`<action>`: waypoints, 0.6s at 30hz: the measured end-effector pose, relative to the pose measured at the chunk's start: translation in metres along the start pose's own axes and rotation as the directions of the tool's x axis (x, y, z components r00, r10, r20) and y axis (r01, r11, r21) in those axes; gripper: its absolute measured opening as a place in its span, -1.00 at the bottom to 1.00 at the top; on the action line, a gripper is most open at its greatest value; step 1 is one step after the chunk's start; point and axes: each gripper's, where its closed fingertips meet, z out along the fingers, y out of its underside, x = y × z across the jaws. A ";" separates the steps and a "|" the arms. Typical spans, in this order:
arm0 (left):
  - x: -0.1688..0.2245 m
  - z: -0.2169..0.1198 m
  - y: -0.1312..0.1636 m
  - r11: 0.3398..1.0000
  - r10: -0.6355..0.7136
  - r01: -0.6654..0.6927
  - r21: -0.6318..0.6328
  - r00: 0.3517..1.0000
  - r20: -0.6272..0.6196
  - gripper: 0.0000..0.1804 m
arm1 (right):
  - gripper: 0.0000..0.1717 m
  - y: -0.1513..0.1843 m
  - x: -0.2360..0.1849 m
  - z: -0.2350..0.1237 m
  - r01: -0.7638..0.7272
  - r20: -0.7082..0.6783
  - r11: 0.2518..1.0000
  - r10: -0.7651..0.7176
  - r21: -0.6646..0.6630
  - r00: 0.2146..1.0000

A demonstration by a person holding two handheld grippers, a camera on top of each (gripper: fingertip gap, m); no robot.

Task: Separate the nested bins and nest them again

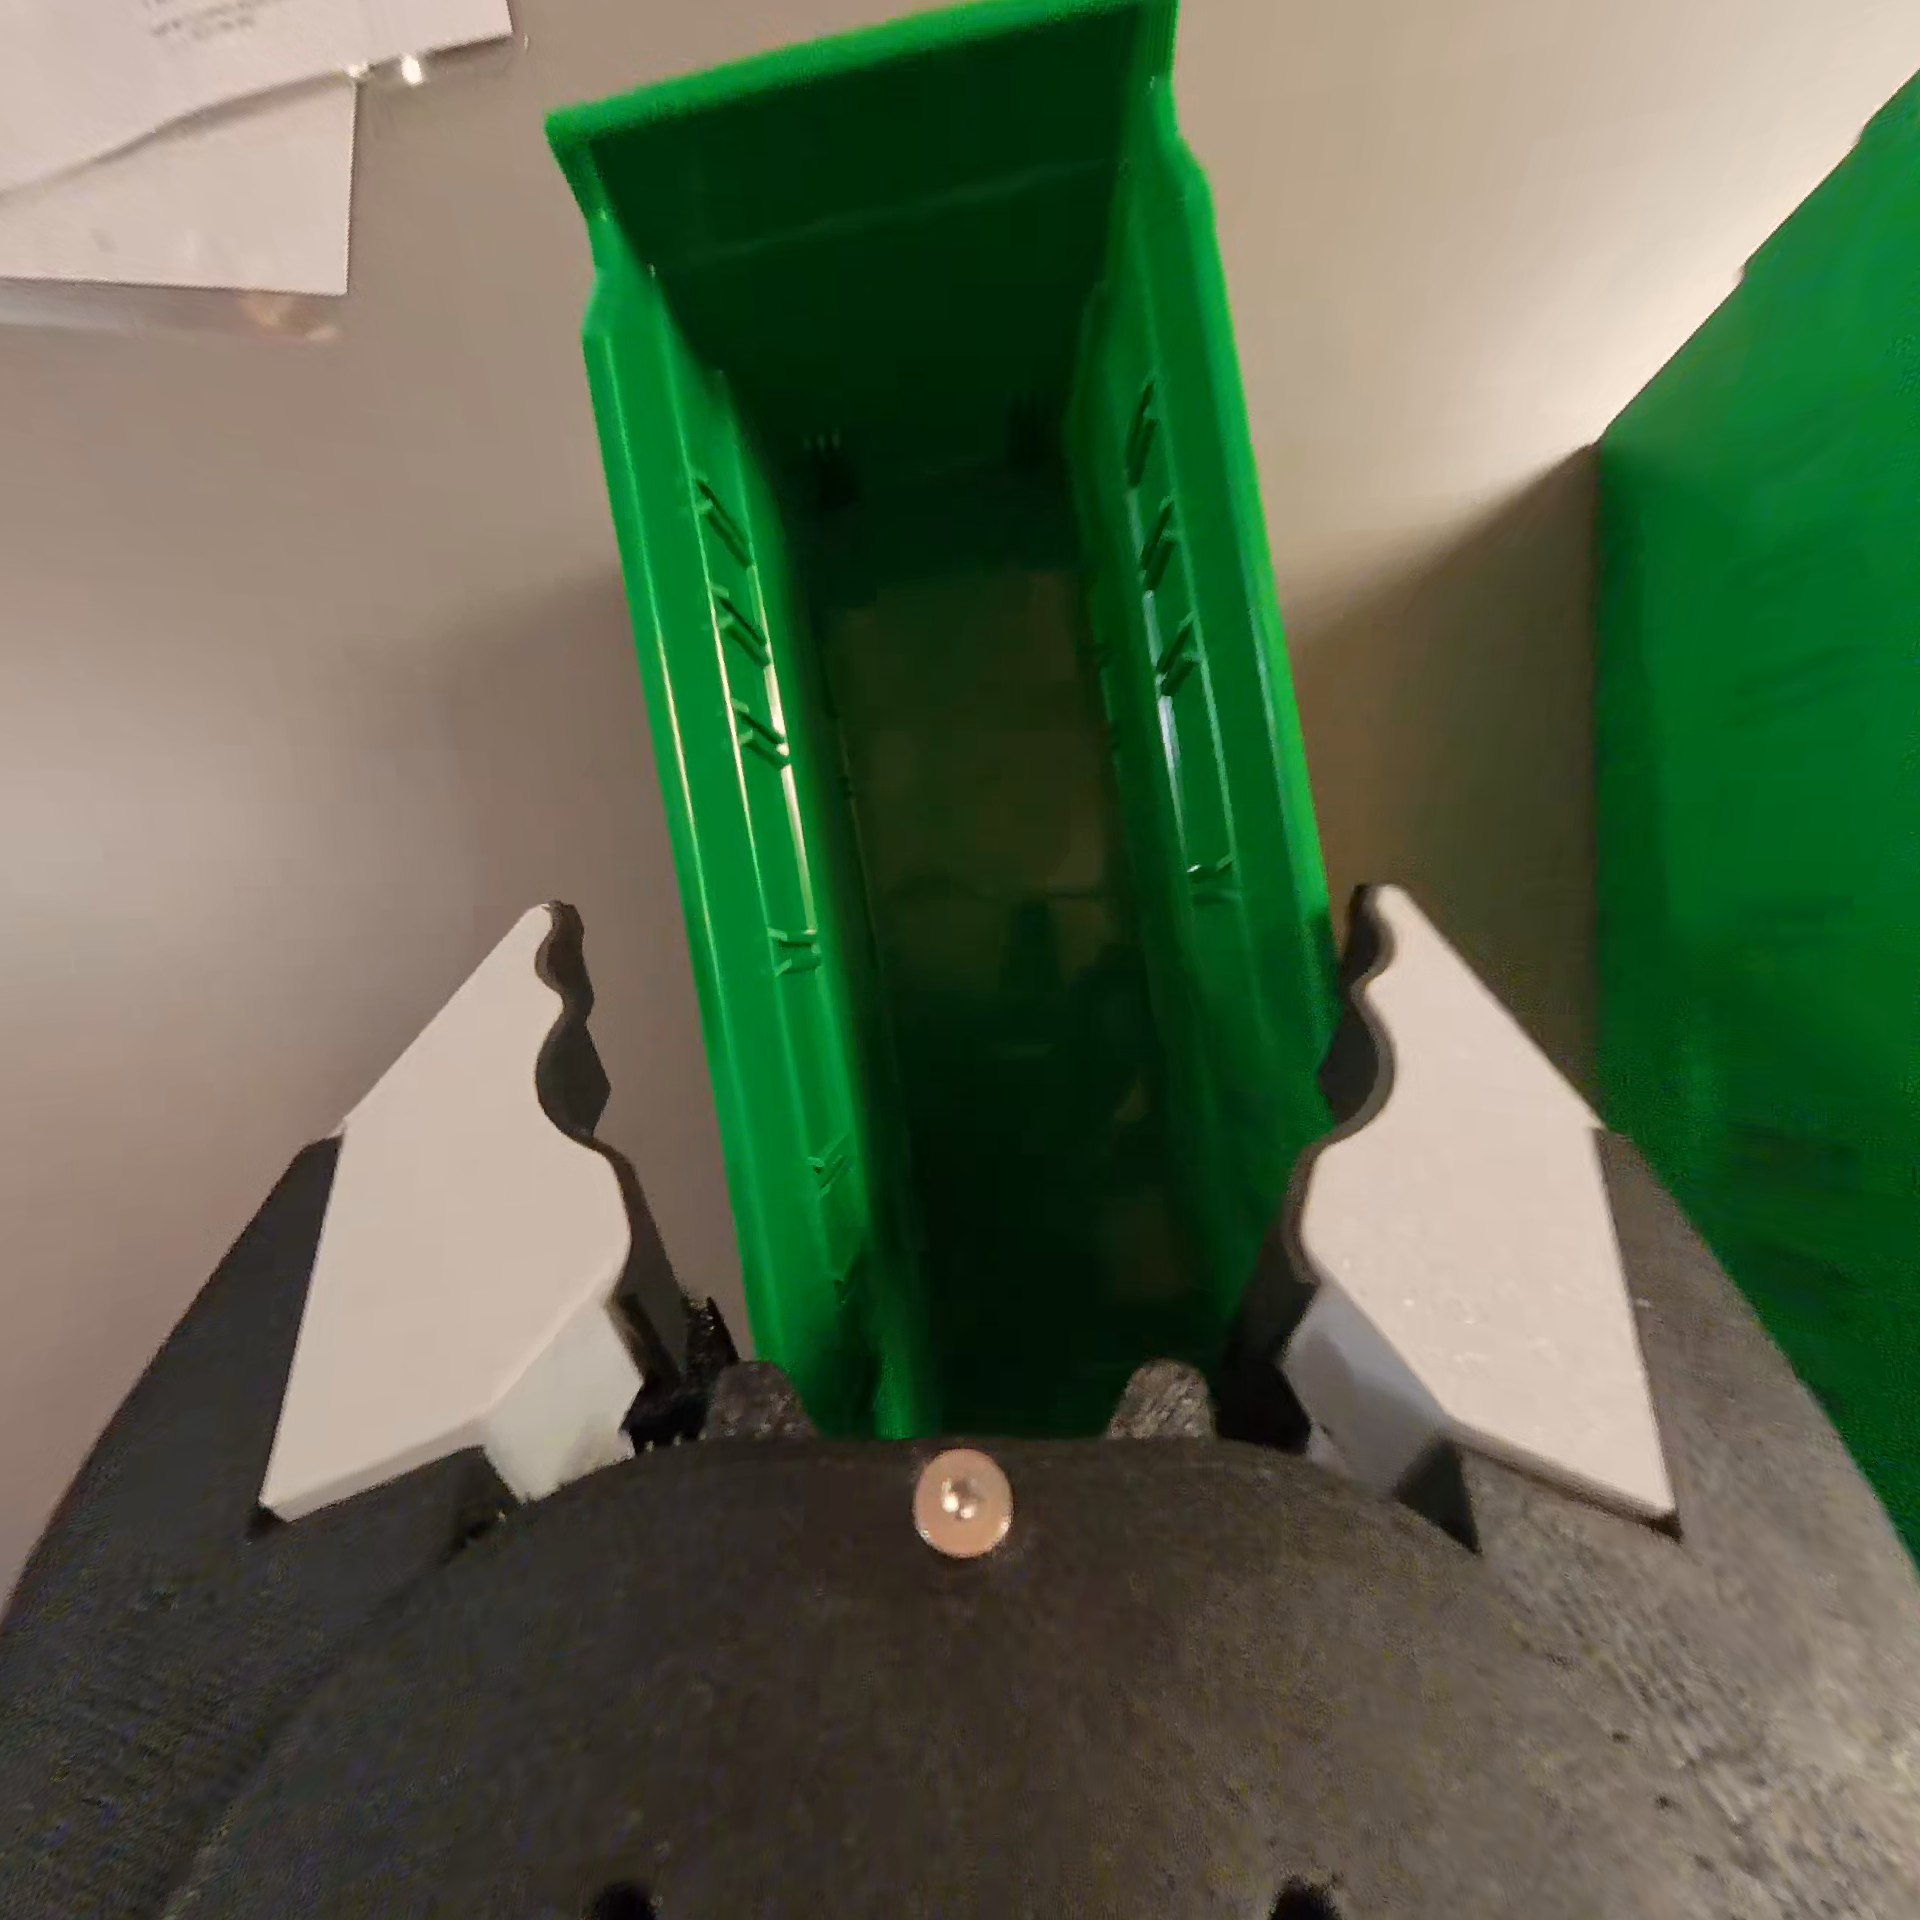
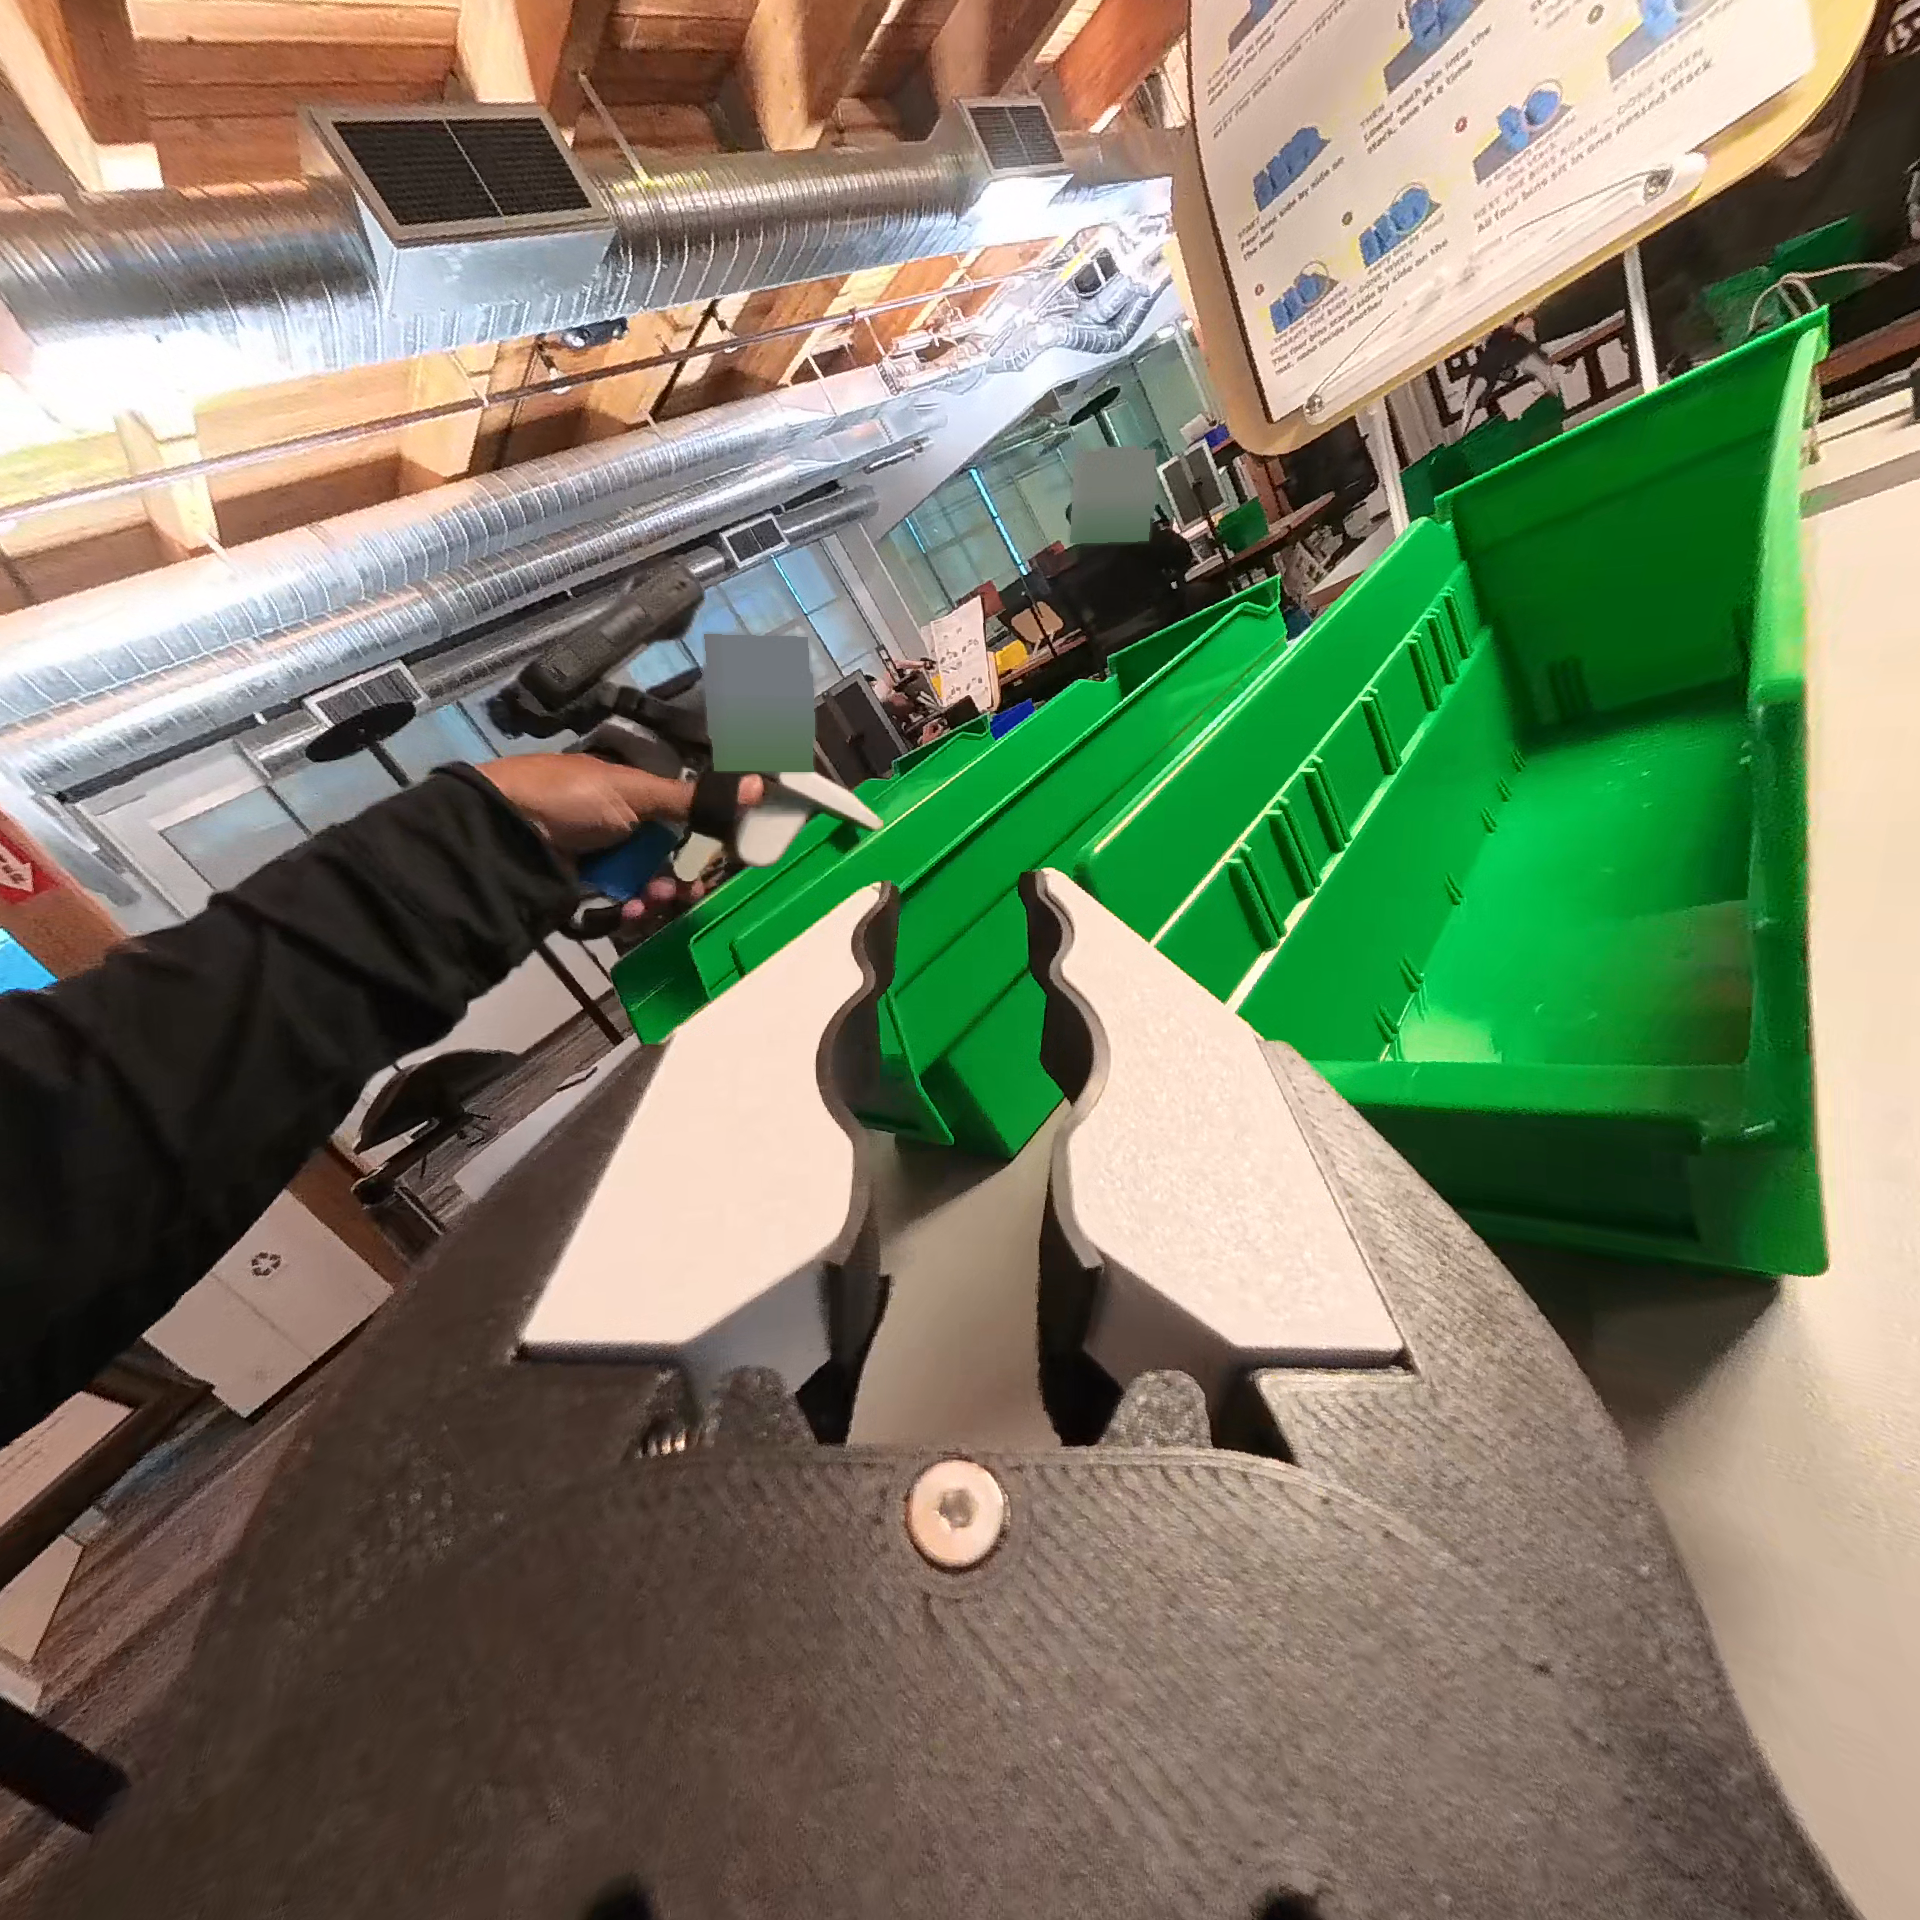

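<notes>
Wooden beams and silver ducts [image 2: 343,260] run overhead, and a pale surface [image 2: 1860,831] carries green bins. One long green bin [image 1: 935,727] lies between the wide-spread jaws of the left gripper [image 1: 961,925]; its right wall touches the right fingertip [image 1: 1382,966], while the left fingertip stands clear of it, so nothing is clamped. A second green bin [image 2: 1558,883] sits open just beside it on the surface. From the right wrist view, the right gripper [image 2: 958,894] has its jaws narrowly parted with nothing between them, hovering near the end of the long bin. A printed instruction sheet [image 2: 1455,156] stands behind the bins.
</notes>
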 end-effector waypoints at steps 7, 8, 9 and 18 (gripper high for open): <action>-0.004 -0.008 -0.004 0.993 0.115 -0.113 -0.026 0.990 0.087 0.35 | -0.70 0.000 0.000 0.001 -0.006 0.000 1.000 0.006 0.000 1.000; -0.006 -0.009 -0.005 0.992 0.127 -0.124 -0.033 0.987 0.102 0.32 | -0.70 0.000 0.000 0.001 -0.011 0.000 1.000 0.011 0.000 1.000; -0.006 -0.009 -0.005 0.991 0.133 -0.130 -0.040 0.985 0.108 0.32 | -0.70 0.000 0.001 0.000 -0.016 0.001 1.000 0.016 0.001 1.000; -0.005 0.007 0.006 0.996 0.001 -0.001 -0.089 1.000 -0.004 0.41 | -0.71 -0.003 0.002 -0.002 -0.071 0.027 0.997 0.071 0.011 0.997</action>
